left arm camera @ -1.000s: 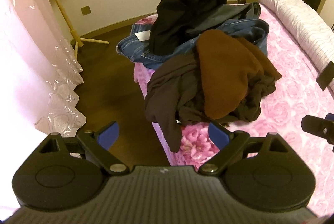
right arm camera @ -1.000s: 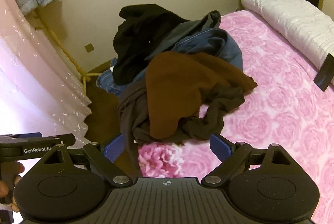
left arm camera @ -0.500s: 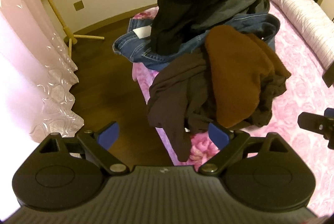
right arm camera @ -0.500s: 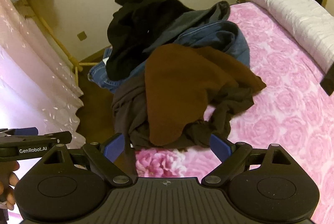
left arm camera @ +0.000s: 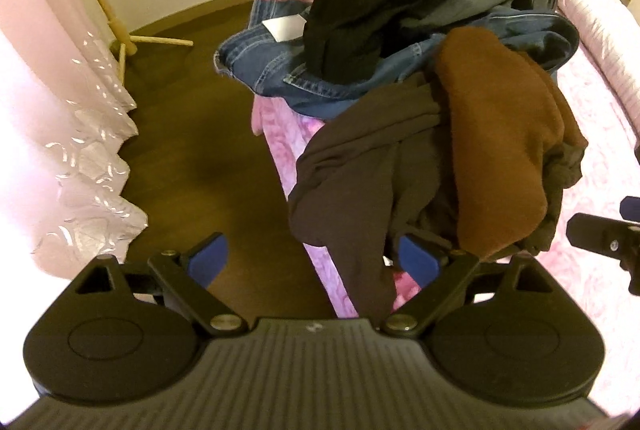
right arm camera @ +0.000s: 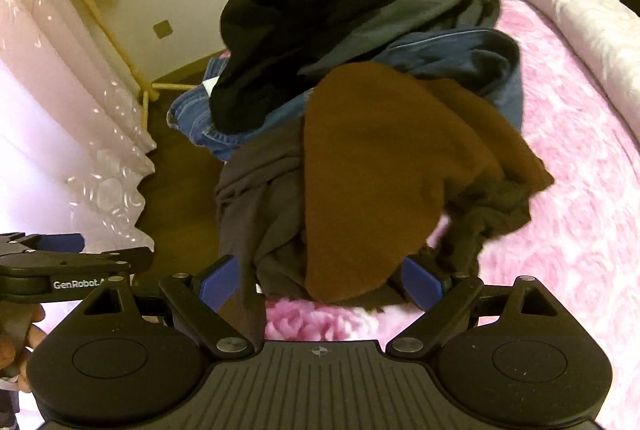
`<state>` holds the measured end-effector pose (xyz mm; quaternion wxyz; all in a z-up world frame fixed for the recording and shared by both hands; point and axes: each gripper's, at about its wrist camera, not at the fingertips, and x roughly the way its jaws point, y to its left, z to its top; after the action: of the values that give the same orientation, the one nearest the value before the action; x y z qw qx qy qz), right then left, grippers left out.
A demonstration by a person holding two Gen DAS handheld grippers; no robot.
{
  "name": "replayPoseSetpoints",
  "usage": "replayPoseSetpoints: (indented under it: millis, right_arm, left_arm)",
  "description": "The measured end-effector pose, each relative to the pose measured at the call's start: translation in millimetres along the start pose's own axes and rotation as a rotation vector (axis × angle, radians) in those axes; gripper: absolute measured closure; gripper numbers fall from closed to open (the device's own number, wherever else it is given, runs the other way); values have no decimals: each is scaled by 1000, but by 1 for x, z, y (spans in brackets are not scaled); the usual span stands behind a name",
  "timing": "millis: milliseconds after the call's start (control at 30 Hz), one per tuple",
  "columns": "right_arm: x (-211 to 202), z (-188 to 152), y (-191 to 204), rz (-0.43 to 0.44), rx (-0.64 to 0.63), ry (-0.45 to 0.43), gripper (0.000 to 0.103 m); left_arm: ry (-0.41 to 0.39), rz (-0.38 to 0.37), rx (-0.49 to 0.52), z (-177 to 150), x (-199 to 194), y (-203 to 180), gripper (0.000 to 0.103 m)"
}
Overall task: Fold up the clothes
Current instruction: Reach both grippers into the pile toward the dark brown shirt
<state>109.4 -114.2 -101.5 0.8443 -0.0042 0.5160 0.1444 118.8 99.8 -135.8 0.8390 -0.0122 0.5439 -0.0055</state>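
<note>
left tool [left arm camera: 314,262] apart | right tool [right arm camera: 320,280] apart | clothes pile [right arm camera: 360,149] ahead | curtain [left arm camera: 60,109] left

Likely bedroom: bed [right arm camera: 568,157], curtain [left arm camera: 60,133].

Pink floral bedspread [right arm camera: 580,189], sheer curtain [left arm camera: 60,149], wooden stand [left arm camera: 116,25], white bolster [right arm camera: 580,13].

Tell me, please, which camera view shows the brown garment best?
The right wrist view: the brown garment lies central there, seen almost whole on top of the pile. The left wrist view shows it off to the right and foreshortened.
</note>
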Motion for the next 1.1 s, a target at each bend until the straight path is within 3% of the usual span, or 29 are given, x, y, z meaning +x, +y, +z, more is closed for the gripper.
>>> replayPoseSetpoints:
  millis: [200, 467, 567, 667, 900, 967, 1033, 1100]
  right_arm:
    - [35, 7, 17, 1, -83, 3, 13]
    - [104, -2, 24, 81, -170, 22, 14]
    - [140, -9, 26, 113, -224, 86, 36]
    - [163, -12, 20, 25, -334, 117, 40]
    - [165, 29, -69, -260, -370, 17, 39]
    - [160, 41, -85, -285, -326, 9, 39]
    - [151, 42, -85, -273, -305, -4, 39]
    - [139, 37, -77, -237, -299, -17, 39]
  left_arm:
    - [9, -32, 69, -1, 49, 18, 12]
    - [-75, -112, 355, -1, 119, 23, 16]
    - [-137, -142, 465, 9, 137, 16, 16]
    - [-184, -216, 561, 22, 150, 5, 16]
    - [-241, -333, 765, 52, 166, -36, 16]
    - [-232, -361, 806, 58, 170, -47, 24]
    - [-200, -391, 821, 63, 172, -56, 50]
    - [-169, -404, 823, 62, 172, -61, 66]
